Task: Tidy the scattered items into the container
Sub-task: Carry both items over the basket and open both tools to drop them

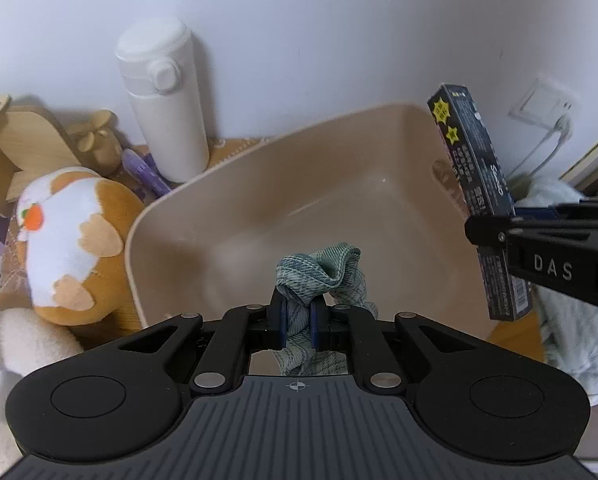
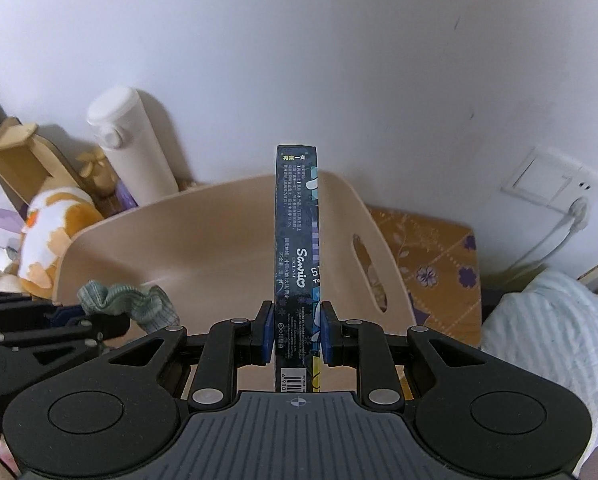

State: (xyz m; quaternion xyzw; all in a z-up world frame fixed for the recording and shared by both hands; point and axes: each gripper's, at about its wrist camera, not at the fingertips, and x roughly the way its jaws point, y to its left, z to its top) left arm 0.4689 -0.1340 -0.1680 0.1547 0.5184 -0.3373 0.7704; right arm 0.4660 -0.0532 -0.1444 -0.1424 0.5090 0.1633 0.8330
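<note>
left fingers (image 1: 285,320) clamping green cloth (image 1: 319,270), right fingers (image 2: 266,330) gripping dark box (image 2: 297,248), above beige bin (image 1: 171,216)

Both wrist views close above beige bin (image 1: 259,184), facing wall (image 2: 299,60)

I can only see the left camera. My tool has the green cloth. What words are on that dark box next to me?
Observer: The right camera shows "Sanrio" on the box.
Operator: Who holds it?
Observer: The right tool, shut on its lower part, with the box standing straight up.
Operator: Does the bin have a handle?
Observer: Yes, a slot in the beige bin, on its right wall.
Operator: What's past the bin?
Observer: A yellow flowered mat beside it.
</note>
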